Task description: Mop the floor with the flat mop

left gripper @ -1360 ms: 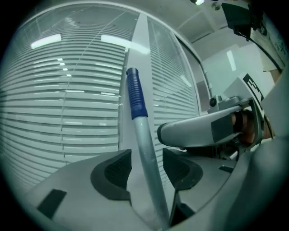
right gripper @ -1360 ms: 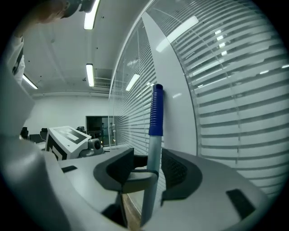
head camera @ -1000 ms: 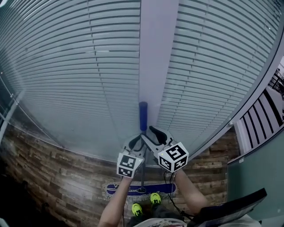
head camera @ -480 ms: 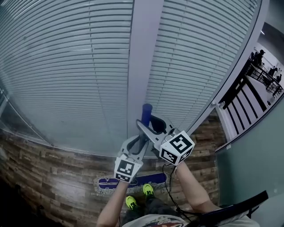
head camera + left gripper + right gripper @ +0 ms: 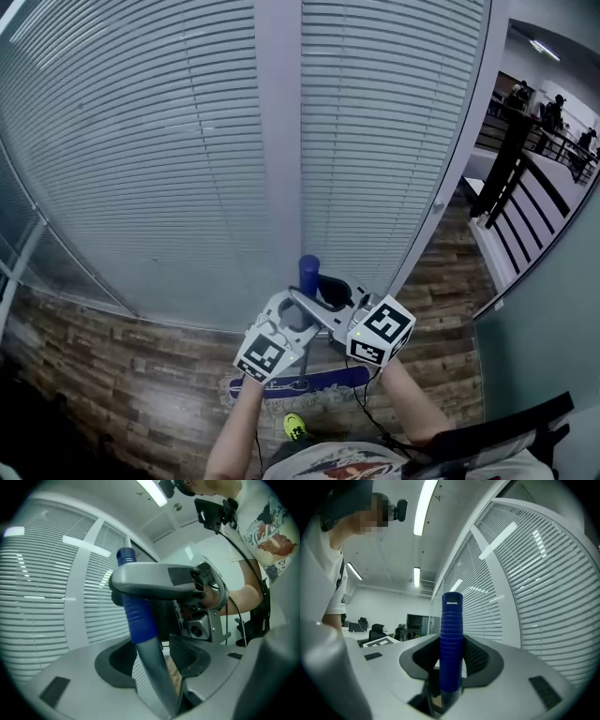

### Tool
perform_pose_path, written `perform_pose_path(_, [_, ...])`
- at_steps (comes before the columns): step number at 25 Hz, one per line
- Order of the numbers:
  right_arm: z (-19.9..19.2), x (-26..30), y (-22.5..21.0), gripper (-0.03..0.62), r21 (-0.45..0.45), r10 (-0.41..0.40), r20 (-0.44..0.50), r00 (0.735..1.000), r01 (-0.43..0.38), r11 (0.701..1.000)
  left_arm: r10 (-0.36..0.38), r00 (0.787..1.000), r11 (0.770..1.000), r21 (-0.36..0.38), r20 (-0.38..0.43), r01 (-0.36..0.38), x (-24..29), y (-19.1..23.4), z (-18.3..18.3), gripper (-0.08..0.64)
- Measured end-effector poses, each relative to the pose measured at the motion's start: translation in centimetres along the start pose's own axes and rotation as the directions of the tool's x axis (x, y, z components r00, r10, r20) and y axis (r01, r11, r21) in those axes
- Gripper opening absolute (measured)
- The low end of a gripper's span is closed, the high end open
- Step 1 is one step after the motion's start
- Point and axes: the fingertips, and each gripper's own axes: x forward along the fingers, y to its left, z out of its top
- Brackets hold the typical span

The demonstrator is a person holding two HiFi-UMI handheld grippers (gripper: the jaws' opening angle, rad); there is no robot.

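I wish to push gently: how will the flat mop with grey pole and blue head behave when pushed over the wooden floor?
The thin grey pole looks rigid, so pushes probably carry through. Its blue ribbed grip should resist slipping. The flat blue mop head lies low on the planks, so it likely slides rather than tips.

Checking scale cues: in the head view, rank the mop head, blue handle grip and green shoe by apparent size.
1. mop head, clearly largest.
2. blue handle grip and green shoe look about alike; the grip is nearer the camera, so unranked.
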Motion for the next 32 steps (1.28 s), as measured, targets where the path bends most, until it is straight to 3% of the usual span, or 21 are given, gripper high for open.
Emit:
perform_pose_path(6, [0.5,-7.0,6.0,0.138,-0.025,0.110,0.036,0.993,-0.109,0.994,0.070,0.996,0.997,0.020,0.053,-0.071,-0.9,-8.1,2.2,0.172])
perform_pose_path(10, [-2.8,-12.6,9.7,0.115,-0.062,0.211,-0.124,0.970,-0.220,0.973,0.064,0.994,0.995,0.084,-0.086,-0.057,-0.1,-15.3,1.8,0.136])
perform_pose_path(15, [-4.1,-18.3,14.5,0.108,-0.143,0.277,-0.168,0.946,-0.301,0.943,0.114,0.989,0.993,-0.030,-0.090,-0.118,-0.7,-21.8,2.3,0.101])
perform_pose_path(19, [-4.6,-22.3,17.4,0.107,-0.105,0.342,-0.193,0.920,-0.366,0.925,0.116,0.986,0.989,-0.082,-0.124,-0.127,-0.9,-26.3,2.7,0.096])
perform_pose_path(22, [-4.9,-25.2,19.3,0.109,-0.117,0.341,-0.230,0.911,-0.374,0.920,0.102,0.984,0.987,-0.109,-0.143,-0.118,-1.1,-29.5,3.1,0.094])
perform_pose_path(25, [-4.5,-27.5,20.2,0.151,-0.188,0.309,-0.244,0.919,-0.358,0.915,0.109,0.979,0.988,-0.094,-0.170,-0.126,-1.2,-31.5,3.1,0.094])
perform_pose_path(32, [-4.8,-30.4,24.6,0.115,-0.118,0.321,-0.181,0.930,-0.344,0.931,0.140,0.968,0.980,-0.113,-0.210,-0.166,-3.6,-35.6,3.0,0.094])
